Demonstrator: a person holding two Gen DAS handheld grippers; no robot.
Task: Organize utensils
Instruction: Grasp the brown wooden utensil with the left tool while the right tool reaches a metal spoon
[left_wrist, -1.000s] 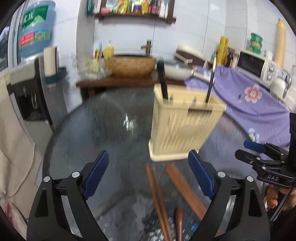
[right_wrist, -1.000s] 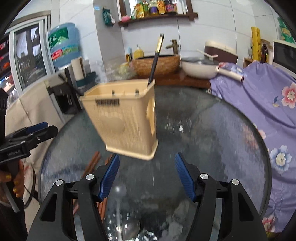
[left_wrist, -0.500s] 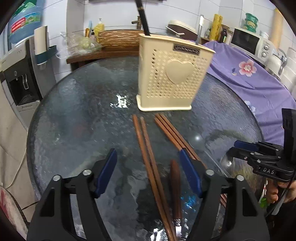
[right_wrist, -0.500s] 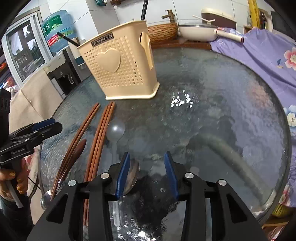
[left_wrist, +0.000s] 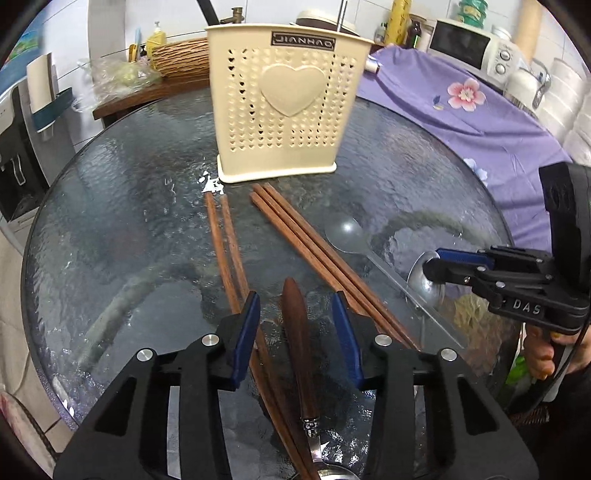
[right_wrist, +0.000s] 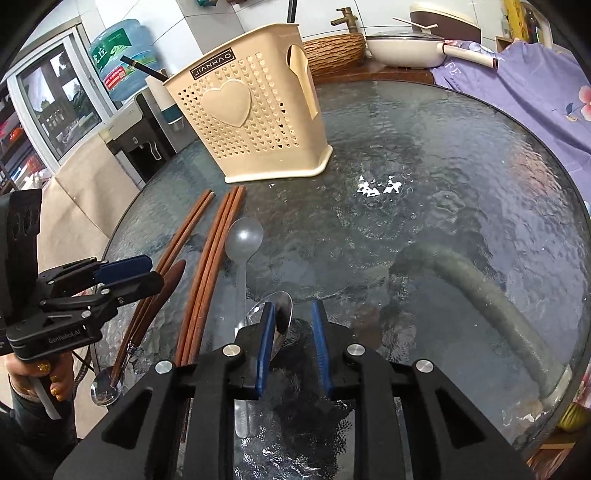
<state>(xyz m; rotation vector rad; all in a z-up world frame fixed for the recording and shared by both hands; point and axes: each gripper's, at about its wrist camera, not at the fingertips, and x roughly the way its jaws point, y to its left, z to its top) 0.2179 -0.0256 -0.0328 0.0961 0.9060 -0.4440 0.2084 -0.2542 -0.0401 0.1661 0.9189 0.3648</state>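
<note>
Two views split the scene between us: from the left wrist we see the microwave (left_wrist: 468, 47) behind the purple floral cloth (left_wrist: 461, 110), while only the right wrist shows the water jug (right_wrist: 118, 55) and the white pan (right_wrist: 402, 50) behind the round glass table (right_wrist: 461, 221). Our left gripper (left_wrist: 295, 332) has its jaws spread, straddling the wooden-handled spoon (left_wrist: 297, 332) without touching it; our right gripper (right_wrist: 291, 345) has its jaws narrowly parted, the steel spoon (right_wrist: 279, 314) bowl lying against the left pad, not pinched. Against half a second ago, both grippers have come lower and their jaws have narrowed; a second ago the cream utensil holder (left_wrist: 284, 107) was blurred and tilted, and now it stands sharp and upright on the table. We count five wooden chopsticks (left_wrist: 317, 254), two to the left and three bunched to the right, three spoons including the clear plastic spoon (right_wrist: 243, 243), and two handles standing in the holder. All loose utensils lie on the glass in front of the holder.
</note>
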